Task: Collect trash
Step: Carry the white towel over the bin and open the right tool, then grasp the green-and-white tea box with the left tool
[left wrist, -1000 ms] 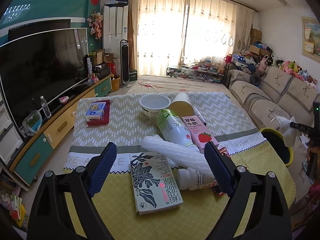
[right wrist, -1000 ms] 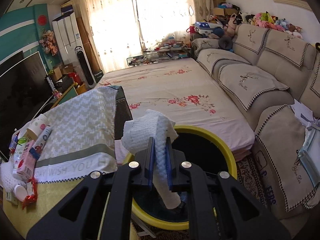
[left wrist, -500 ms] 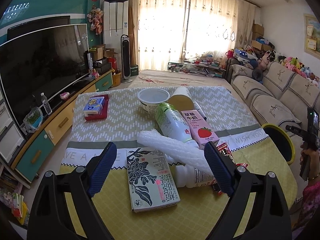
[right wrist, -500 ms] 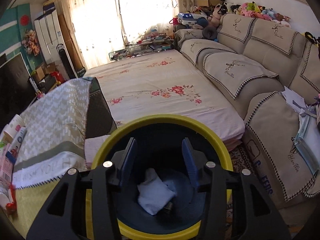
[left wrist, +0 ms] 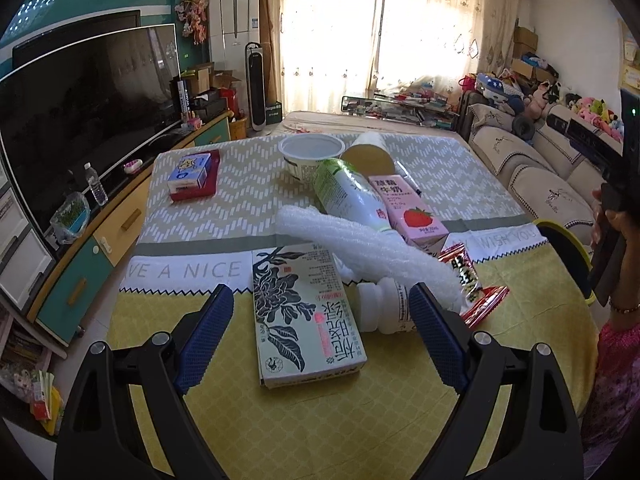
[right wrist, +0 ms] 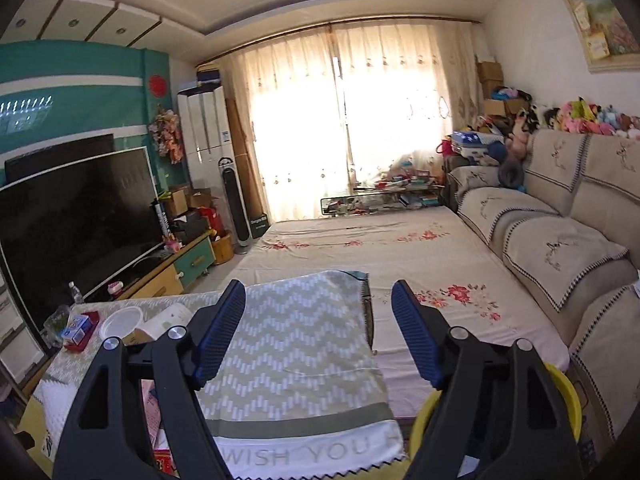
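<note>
Left wrist view: wide-open, empty left claw (left wrist: 320, 334) hovers over the floral carton (left wrist: 306, 314), foam roll (left wrist: 360, 248) behind it, yellow bin (left wrist: 568, 252) right; right claw (right wrist: 318, 330) opening, empty.

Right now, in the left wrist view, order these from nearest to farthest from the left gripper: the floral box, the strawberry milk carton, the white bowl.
From the left gripper:
1. Floral box, lying flat between the open fingers.
2. Strawberry milk carton, farther back, right of centre.
3. White bowl, near the table's far edge.
</note>
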